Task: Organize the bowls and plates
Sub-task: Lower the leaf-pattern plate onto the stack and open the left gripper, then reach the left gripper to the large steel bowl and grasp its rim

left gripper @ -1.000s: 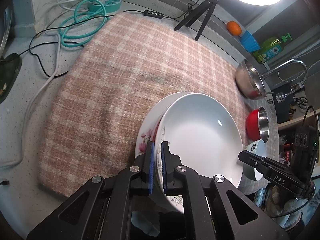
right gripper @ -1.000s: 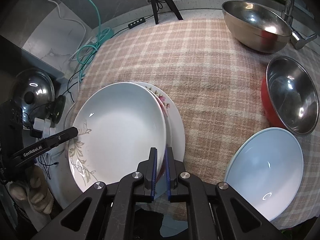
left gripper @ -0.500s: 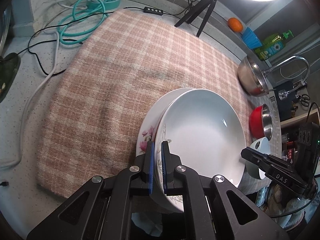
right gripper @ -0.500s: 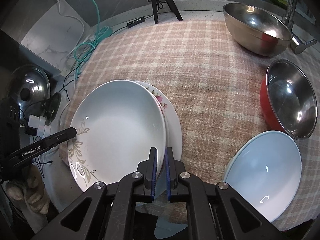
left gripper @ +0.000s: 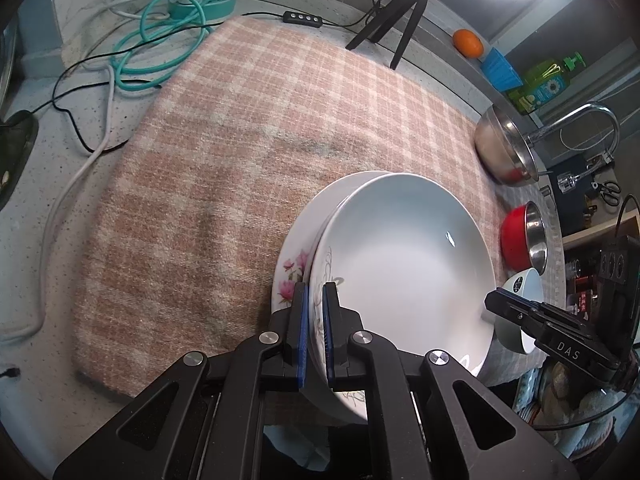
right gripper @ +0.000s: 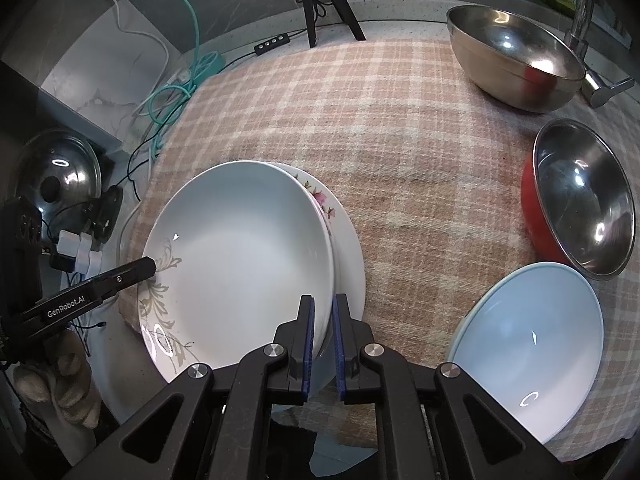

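Observation:
A white deep plate [left gripper: 400, 264] [right gripper: 240, 256] with a grey leaf pattern lies on top of a floral plate [left gripper: 290, 276] [right gripper: 344, 232] on the checked cloth [left gripper: 240, 140]. My left gripper [left gripper: 316, 320] is shut on the white plate's left rim. My right gripper [right gripper: 323, 328] grips the opposite rim; its jaws are opening slightly, with the rim still between the pads. Each gripper shows at the edge of the other's view: the right gripper [left gripper: 496, 304] and the left gripper [right gripper: 132, 272].
A light blue bowl [right gripper: 532, 344] sits at the cloth's near right. Behind it stand a red bowl with a steel inside [right gripper: 580, 200] and a large steel bowl [right gripper: 512, 56] by the tap. Cables [left gripper: 160, 40] and a tripod [left gripper: 400, 20] lie at the back.
The right gripper's pads stand a touch wider apart on the plate rim. Both hands and the plates have barely shifted.

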Demonstrator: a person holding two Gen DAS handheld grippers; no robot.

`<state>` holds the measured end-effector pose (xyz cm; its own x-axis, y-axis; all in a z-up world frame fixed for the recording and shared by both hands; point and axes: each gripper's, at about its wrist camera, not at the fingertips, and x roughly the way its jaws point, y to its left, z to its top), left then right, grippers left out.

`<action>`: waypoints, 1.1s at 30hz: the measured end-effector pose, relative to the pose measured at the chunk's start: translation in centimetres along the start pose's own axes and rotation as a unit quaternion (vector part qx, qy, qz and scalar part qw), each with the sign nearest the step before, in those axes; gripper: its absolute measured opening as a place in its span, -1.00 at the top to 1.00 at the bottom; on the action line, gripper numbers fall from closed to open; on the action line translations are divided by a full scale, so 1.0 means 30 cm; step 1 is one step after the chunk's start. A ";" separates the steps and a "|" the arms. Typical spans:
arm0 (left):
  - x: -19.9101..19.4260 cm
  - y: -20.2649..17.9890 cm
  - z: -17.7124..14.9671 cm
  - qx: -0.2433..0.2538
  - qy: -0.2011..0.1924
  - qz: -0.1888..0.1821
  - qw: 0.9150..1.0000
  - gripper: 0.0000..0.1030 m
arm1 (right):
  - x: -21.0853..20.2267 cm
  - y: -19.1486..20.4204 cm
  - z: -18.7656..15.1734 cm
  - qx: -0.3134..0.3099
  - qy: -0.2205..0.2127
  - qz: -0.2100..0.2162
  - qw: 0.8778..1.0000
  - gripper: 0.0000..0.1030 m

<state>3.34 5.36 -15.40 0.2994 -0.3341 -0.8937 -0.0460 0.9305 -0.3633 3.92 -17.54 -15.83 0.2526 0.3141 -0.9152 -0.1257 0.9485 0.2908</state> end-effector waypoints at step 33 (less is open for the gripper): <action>-0.123 -0.323 0.232 0.081 -0.050 -0.062 0.994 0.90 | -0.440 -0.275 0.149 0.052 -0.148 -0.001 0.988 0.53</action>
<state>9.31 -1.38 -6.74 0.3860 -0.4391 -0.8113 0.1486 0.8976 -0.4151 5.90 -29.34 -4.90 0.5233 0.2966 -0.7989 -0.0304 0.9434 0.3304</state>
